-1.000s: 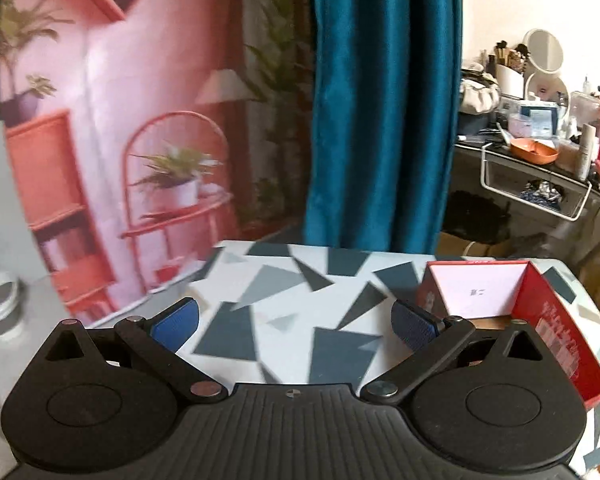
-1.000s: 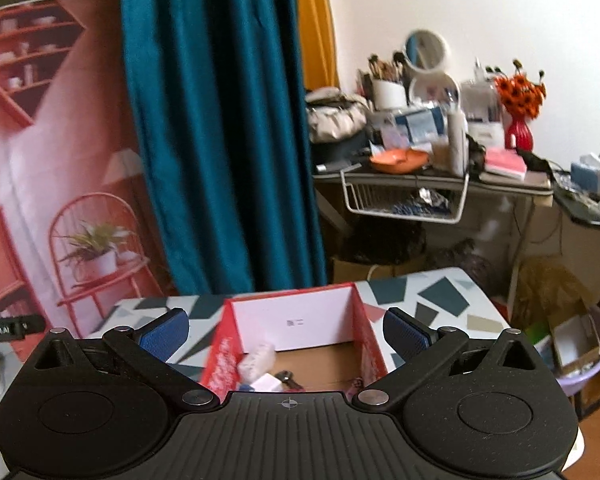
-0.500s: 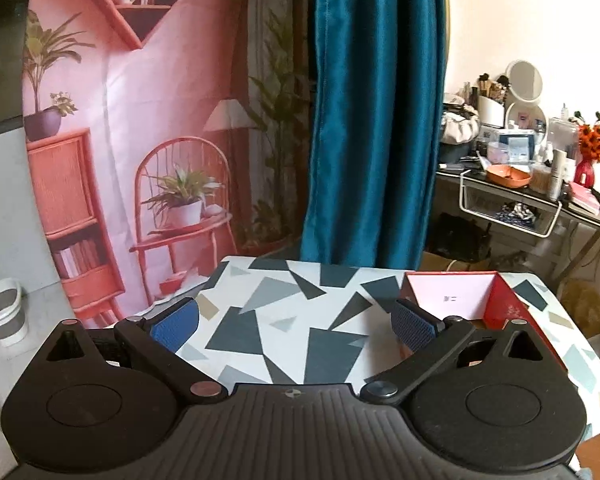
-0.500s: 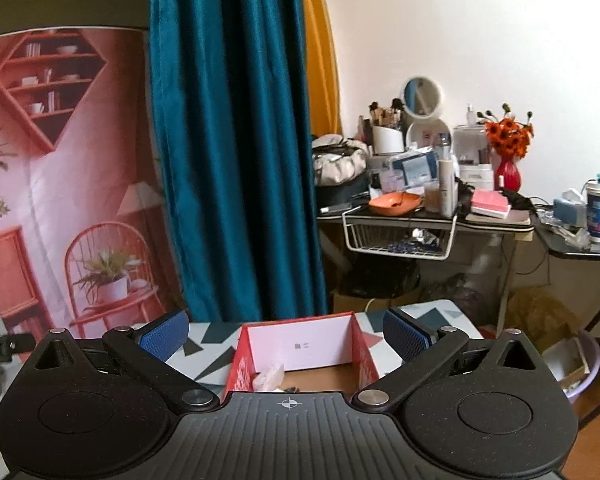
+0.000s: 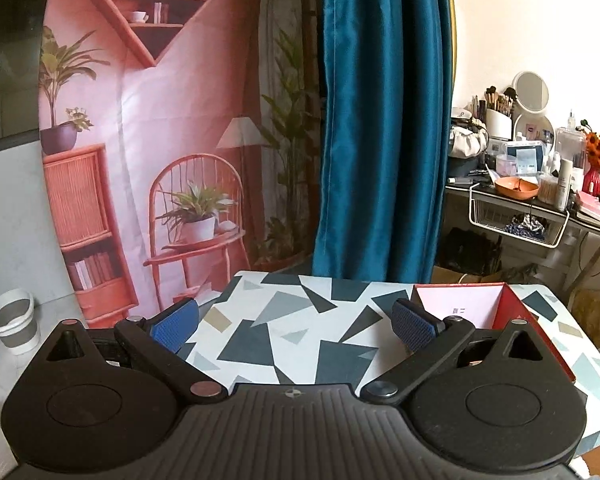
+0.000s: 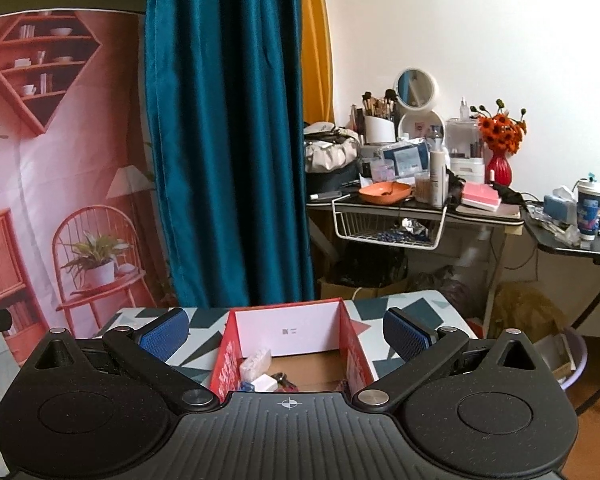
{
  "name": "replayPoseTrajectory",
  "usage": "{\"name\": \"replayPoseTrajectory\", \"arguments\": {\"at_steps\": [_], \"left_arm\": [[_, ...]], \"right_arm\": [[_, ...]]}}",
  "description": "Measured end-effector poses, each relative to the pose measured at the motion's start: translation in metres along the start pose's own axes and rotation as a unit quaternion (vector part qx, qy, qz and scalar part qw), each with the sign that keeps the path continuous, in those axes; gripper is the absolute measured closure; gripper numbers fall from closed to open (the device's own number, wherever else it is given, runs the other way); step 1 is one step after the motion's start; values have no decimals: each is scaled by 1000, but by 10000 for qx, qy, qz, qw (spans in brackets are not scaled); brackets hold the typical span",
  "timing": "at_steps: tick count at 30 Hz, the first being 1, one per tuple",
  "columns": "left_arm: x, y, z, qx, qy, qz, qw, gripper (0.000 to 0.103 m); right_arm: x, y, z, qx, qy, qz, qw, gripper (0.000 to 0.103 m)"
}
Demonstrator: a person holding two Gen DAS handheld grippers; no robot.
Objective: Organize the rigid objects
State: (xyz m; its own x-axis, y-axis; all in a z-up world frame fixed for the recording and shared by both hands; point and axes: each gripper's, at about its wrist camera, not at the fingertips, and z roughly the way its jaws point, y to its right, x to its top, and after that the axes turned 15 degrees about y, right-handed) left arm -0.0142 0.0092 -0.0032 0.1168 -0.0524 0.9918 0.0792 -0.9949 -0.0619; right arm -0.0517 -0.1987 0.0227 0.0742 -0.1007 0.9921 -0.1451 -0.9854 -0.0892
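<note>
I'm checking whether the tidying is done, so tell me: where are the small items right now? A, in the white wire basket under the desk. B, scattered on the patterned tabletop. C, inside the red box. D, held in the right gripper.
C: the right wrist view shows the small items lying on the cardboard floor of the open red box, while the right gripper is open and holds nothing.

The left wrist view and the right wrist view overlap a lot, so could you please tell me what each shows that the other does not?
Only the left wrist view shows the grey bucket on the floor. Only the right wrist view shows the small items inside the red box, plus a blue cup. Both show the patterned table, teal curtain and an open gripper.
</note>
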Motion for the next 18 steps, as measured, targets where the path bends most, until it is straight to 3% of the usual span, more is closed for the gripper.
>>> {"name": "replayPoseTrajectory", "arguments": {"at_steps": [18], "left_arm": [[1,-2,-2,42,-10,26,10000,0]], "right_arm": [[-2,-5,2,-43,-115,-168,9998,0]]}}
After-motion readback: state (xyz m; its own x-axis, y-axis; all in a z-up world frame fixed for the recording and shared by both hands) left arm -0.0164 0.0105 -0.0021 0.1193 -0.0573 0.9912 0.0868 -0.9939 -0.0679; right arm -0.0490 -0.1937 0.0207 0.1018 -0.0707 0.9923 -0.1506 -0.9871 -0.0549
